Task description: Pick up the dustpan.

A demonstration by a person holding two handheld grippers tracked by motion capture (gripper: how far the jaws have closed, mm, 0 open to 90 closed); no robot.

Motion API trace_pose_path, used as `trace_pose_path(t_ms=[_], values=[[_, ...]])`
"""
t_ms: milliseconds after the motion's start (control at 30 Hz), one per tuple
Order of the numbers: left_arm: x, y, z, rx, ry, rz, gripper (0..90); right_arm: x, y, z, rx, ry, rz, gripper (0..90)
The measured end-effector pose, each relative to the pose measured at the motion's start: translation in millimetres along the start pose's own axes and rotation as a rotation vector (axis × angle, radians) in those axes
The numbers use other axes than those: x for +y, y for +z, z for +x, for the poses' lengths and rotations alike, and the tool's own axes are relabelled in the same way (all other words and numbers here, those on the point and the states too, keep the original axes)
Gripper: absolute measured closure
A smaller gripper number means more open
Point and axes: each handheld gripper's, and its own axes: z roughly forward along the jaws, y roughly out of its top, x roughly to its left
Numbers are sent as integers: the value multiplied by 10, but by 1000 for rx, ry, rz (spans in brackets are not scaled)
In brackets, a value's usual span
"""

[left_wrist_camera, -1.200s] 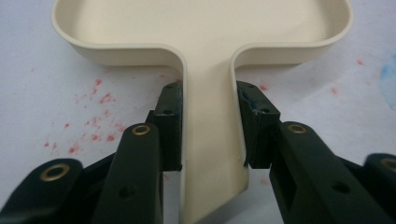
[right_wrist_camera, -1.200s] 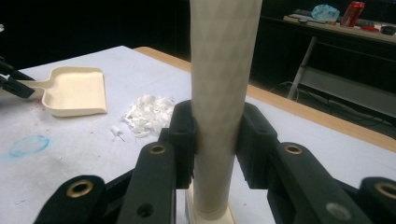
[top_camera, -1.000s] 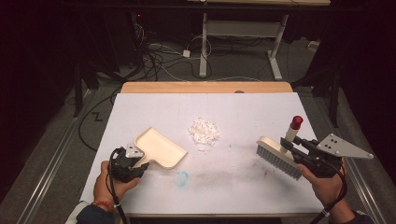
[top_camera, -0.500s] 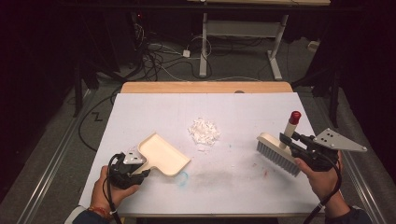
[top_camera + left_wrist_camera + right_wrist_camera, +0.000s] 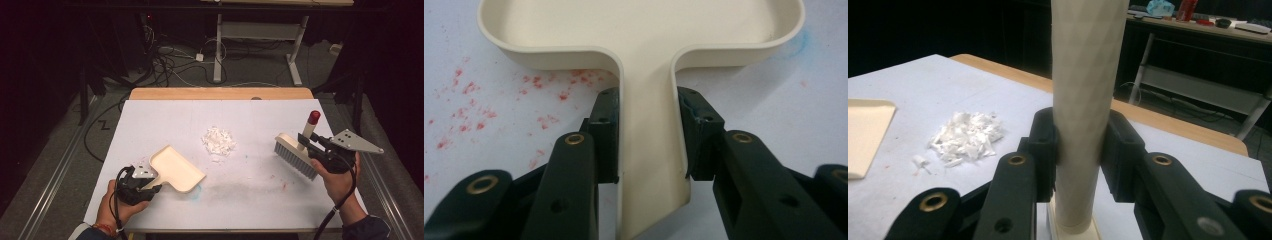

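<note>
A cream dustpan [image 5: 176,169] lies on the white tabletop at the near left, and my left gripper [image 5: 148,184] is shut on its flat handle [image 5: 651,150]. At the right, a cream hand brush [image 5: 295,152] with grey bristles and a red-tipped handle is held just above the table. My right gripper [image 5: 309,142] is shut on that brush handle [image 5: 1088,100]. A small pile of white shreds [image 5: 218,141] sits mid-table between the two tools, and in the right gripper view the pile [image 5: 965,135] lies to the left of the brush.
The white sheet [image 5: 250,115] covers a wooden table whose far edge [image 5: 220,93] shows. Red specks [image 5: 469,107] and a blue smear [image 5: 796,42] stain the sheet near the dustpan. Desk legs and cables lie on the floor beyond.
The right hand has carried the brush a little leftward, toward the pile. The dustpan has shifted slightly in the left gripper's hold; the pile is unchanged.
</note>
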Motion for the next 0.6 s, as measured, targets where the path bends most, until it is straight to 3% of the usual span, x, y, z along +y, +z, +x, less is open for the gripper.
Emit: trace_pose_path(t_ms=[600], values=[[-1, 32, 4, 1, 16, 18, 633, 42, 317, -96, -30, -7, 0, 709]])
